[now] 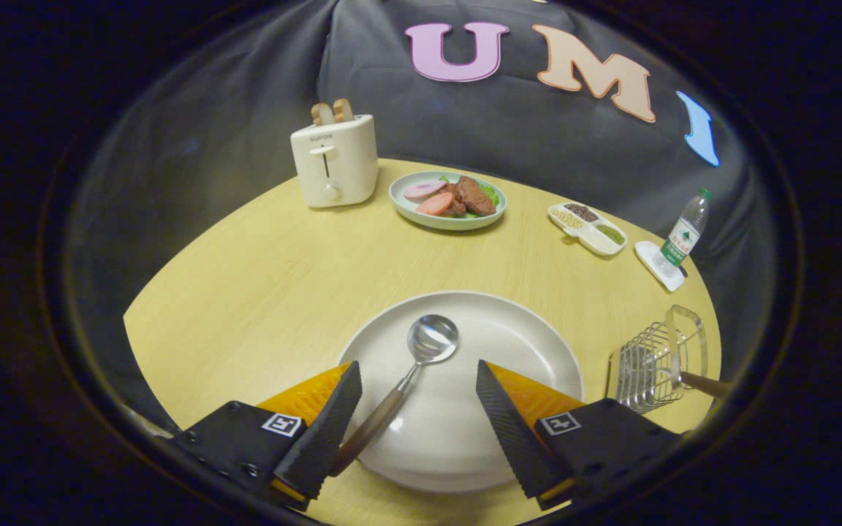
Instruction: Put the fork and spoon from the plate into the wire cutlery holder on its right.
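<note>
A spoon (403,380) with a steel bowl and a brown wooden handle lies on the white plate (523,343), its handle pointing back toward my left finger. My gripper (419,376) hovers over the plate's near side, open, the spoon's handle lying between the fingers but closer to the left one, neither pressing on it. The wire cutlery holder (655,361) stands to the right of the plate. A brown wooden handle (706,383) sticks out of it toward the right; the head of that utensil is hidden in the wires.
On the round wooden table (267,292) beyond the plate stand a cream toaster (335,159) with bread, a plate of food (448,199), a divided condiment tray (587,228) and a water bottle (680,237) on a white coaster.
</note>
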Action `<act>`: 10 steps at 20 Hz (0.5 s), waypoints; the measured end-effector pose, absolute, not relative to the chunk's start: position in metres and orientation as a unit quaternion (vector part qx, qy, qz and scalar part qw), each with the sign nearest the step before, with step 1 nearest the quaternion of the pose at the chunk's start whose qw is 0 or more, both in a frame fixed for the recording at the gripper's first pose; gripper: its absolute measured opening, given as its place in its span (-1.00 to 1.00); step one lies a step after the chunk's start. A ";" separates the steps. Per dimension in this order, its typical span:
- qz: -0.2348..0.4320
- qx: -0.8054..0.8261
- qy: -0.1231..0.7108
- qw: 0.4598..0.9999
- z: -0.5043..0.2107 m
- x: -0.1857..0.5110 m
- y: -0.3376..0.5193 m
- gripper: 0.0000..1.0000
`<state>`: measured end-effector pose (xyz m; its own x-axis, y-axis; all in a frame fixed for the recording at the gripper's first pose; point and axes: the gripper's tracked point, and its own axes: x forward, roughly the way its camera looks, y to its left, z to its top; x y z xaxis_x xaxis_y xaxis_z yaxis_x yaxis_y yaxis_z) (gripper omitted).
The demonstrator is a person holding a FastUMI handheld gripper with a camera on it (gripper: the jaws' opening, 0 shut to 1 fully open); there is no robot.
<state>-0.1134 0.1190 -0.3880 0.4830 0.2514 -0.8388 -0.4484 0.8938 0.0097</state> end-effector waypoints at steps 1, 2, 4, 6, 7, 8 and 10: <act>0.207 -0.110 0.470 0.851 -0.391 -0.115 0.120 1.00; 0.208 -0.116 0.476 0.847 -0.395 -0.119 0.120 1.00; 0.208 -0.125 0.488 0.838 -0.401 -0.123 0.118 0.69; 0.208 -0.134 0.497 0.832 -0.406 -0.126 0.117 0.37; 0.207 -0.141 0.502 0.828 -0.408 -0.128 0.114 0.20; 0.206 -0.146 0.509 0.823 -0.411 -0.131 0.111 0.04; 0.203 -0.144 0.517 0.819 -0.413 -0.135 0.109 -0.29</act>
<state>-0.1348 0.1091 -0.4134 0.3824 0.1827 -0.9058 -0.4810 0.8764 -0.0263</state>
